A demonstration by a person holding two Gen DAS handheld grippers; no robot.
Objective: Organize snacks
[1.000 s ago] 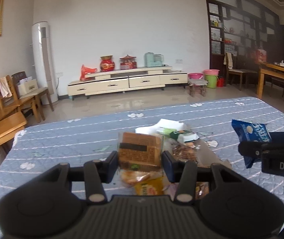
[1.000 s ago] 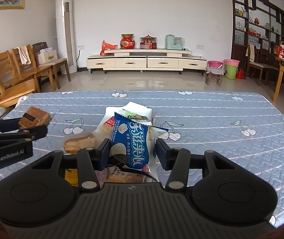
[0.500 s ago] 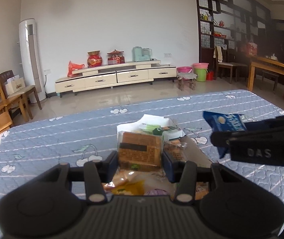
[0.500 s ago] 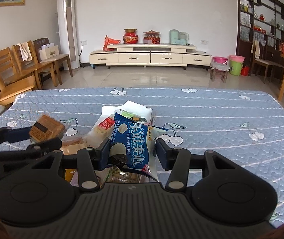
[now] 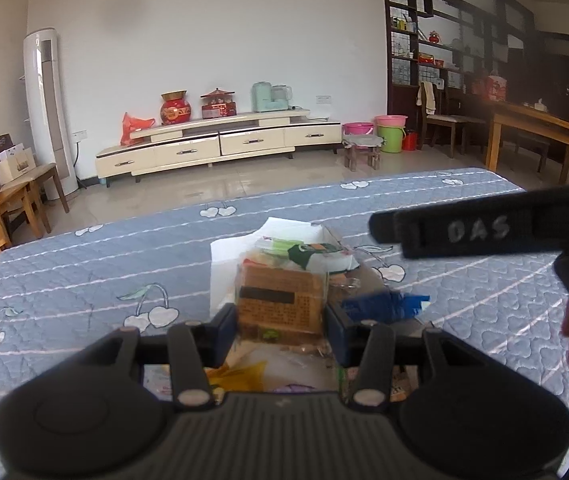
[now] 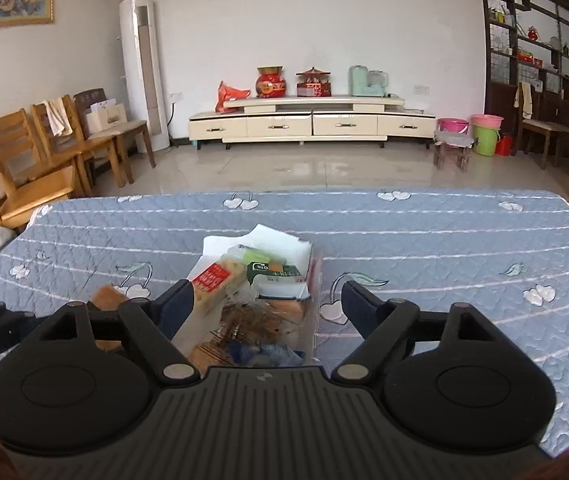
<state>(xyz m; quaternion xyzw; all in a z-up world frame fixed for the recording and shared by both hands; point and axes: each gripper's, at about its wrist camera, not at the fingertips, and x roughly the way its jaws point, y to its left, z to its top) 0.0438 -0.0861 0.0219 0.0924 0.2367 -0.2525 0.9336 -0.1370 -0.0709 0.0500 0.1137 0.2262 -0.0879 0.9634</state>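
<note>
Released since a moment ago, the blue snack packet now lies on the snack pile, at 3 o'clock of the left gripper. Its jaws clamp a brown biscuit pack above the pile. The right gripper hangs with jaws spread wide, holding nothing, over the quilted blue cover.

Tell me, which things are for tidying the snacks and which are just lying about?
For the job: brown snack pack in the left gripper, blue packet, red-labelled pack, green-labelled pack, open right gripper.
Just lying about: wooden chairs, TV cabinet, green bucket, red jar.
</note>
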